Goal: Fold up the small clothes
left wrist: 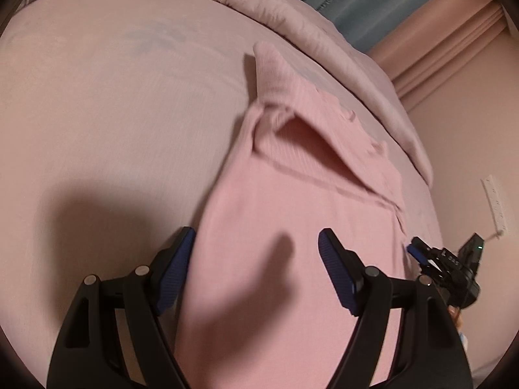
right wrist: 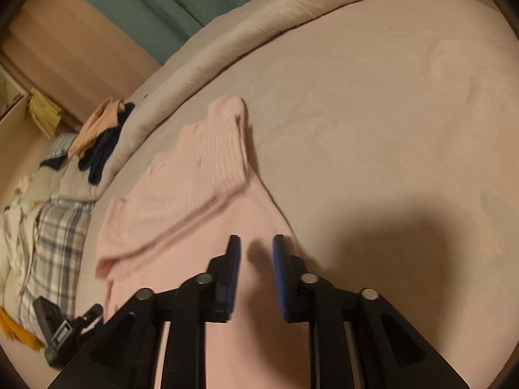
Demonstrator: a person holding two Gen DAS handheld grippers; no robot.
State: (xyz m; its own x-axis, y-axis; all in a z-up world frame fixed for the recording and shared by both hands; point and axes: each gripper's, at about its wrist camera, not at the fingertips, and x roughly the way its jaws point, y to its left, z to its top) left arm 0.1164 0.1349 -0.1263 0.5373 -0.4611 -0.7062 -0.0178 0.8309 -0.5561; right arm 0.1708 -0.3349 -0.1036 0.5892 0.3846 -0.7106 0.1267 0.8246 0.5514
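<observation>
**Pink top laid out on the bed, both tools hovering open above it**

Pink ribbed top (left wrist: 292,227) lies spread on the pale pink bed sheet (left wrist: 113,113), near the rolled edge of a quilt (left wrist: 324,32) of much the same colour. One sleeve is folded in across the body, its cuff end sticking up towards the quilt, and the lower part of the garment runs flat under both cameras.

The left tool (left wrist: 256,253) hangs over the lower body of the top with its blue-padded fingers (left wrist: 176,269) set wide apart and nothing between them; the left finger sits about over the garment's edge. Whether the tips touch the cloth cannot be told.

The right tool (right wrist: 256,253) is above the same garment nearer its other side edge. Its jaws stand a narrow gap apart, empty, with the pads clear of the fabric. In the left wrist view it shows at the far right, just off the top's edge.

Beyond the quilt sit a small heap of dark and peach clothes (right wrist: 100,136) and a plaid cloth (right wrist: 55,243).
</observation>
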